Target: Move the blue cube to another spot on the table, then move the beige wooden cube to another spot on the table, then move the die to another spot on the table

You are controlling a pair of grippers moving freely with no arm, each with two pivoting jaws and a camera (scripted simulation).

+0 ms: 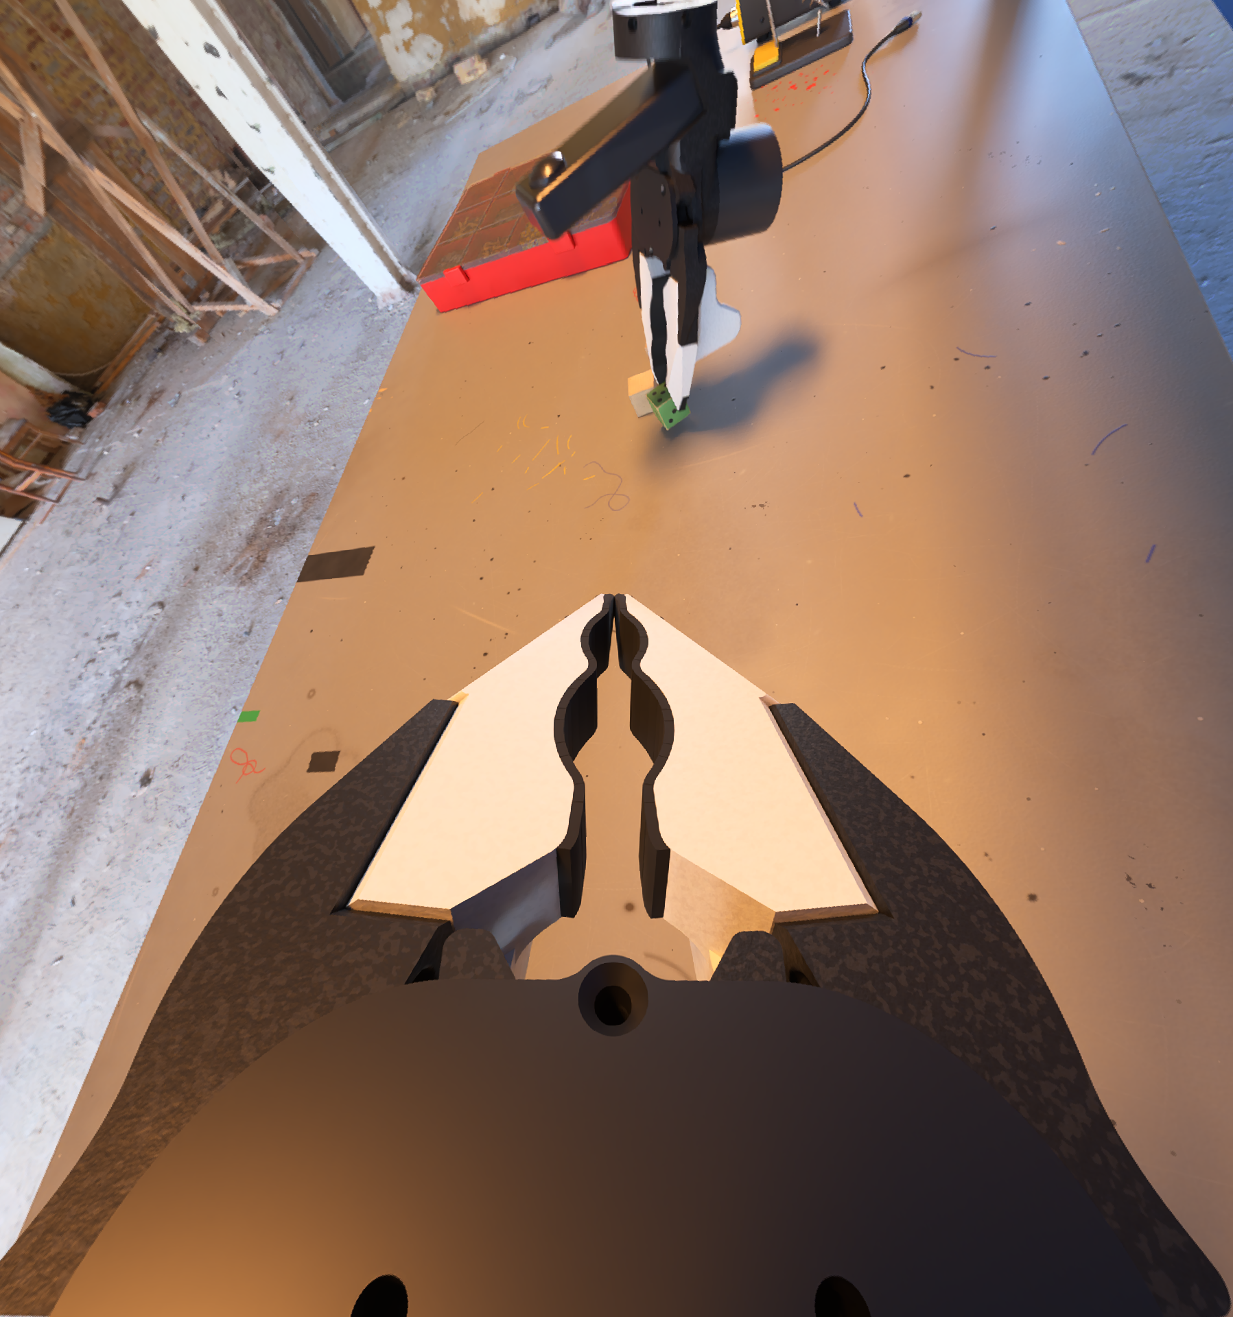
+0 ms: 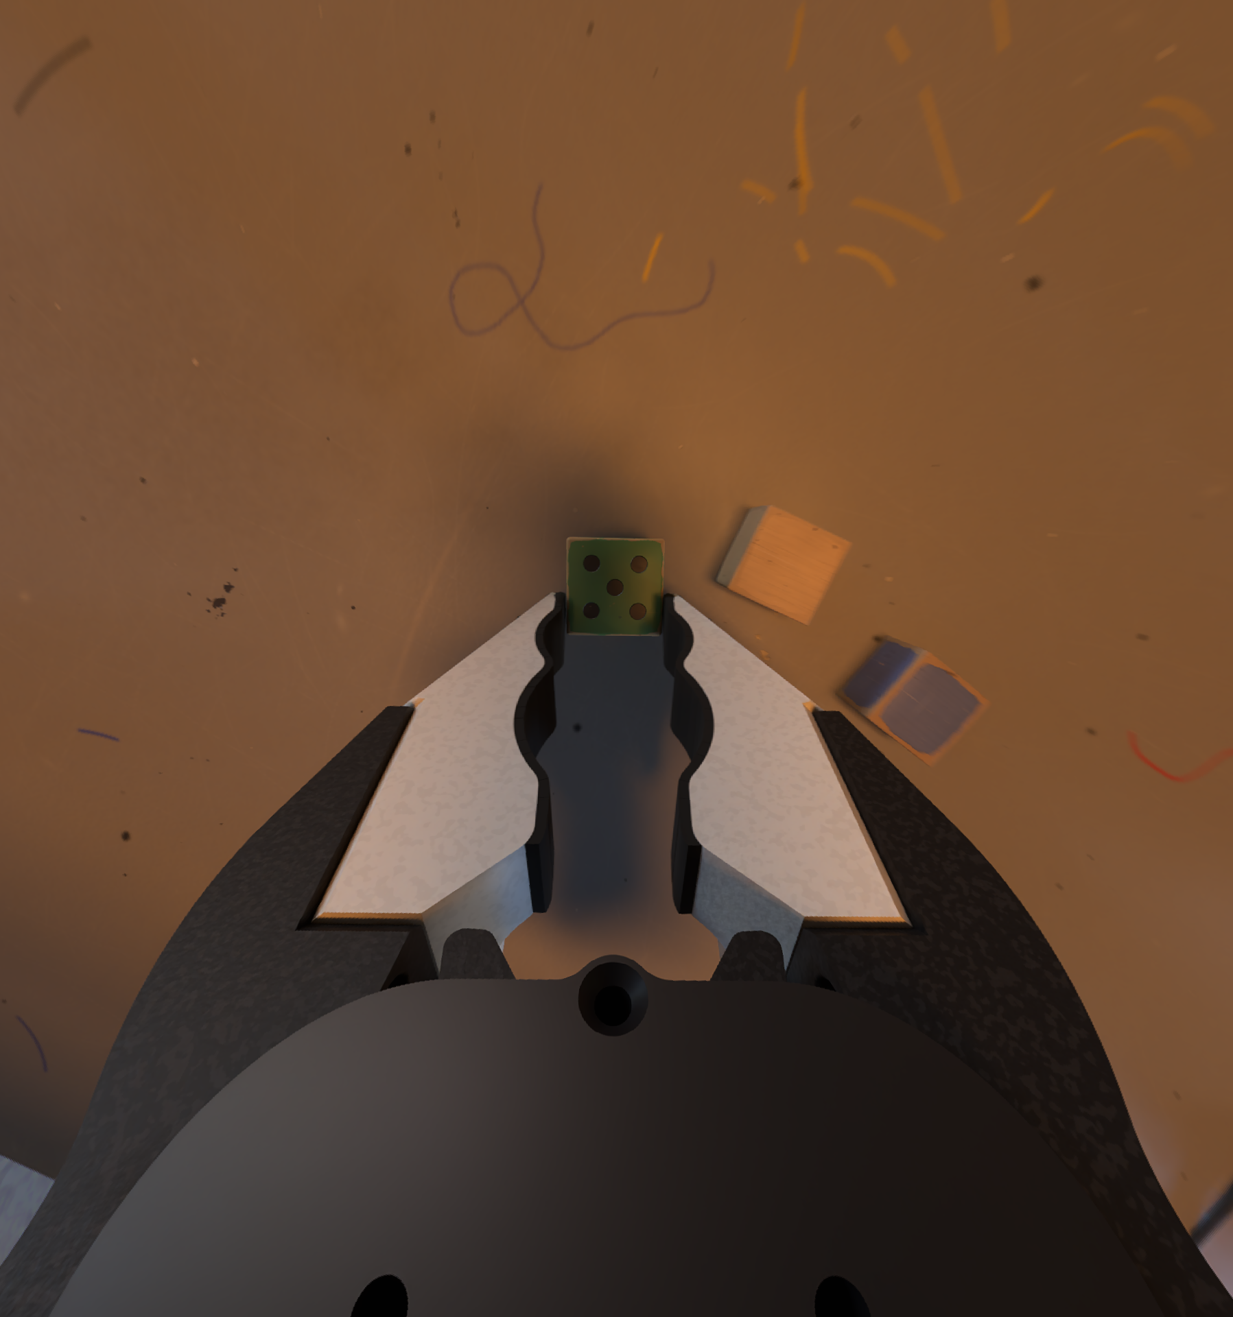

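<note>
The right gripper (image 2: 615, 606) points steeply down at the desk (image 2: 242, 427), its fingers (image 2: 684, 641) clamped on the green die (image 2: 614, 586). Just beside lie the beige wooden cube (image 2: 784, 563) and blue cube (image 2: 913, 698). The left gripper (image 1: 613, 602) hangs level, well apart, fingers closed on nothing

The left tool (image 1: 614, 602) hangs low over the brown bench (image 1: 955, 570), its 2 fingers nearly touching and empty. Farther off, the right tool (image 1: 670, 399) points down, pinching a green die (image 1: 668, 408) beside a beige cube (image 1: 640, 392). A red case (image 1: 528, 267) lies behind.
</note>
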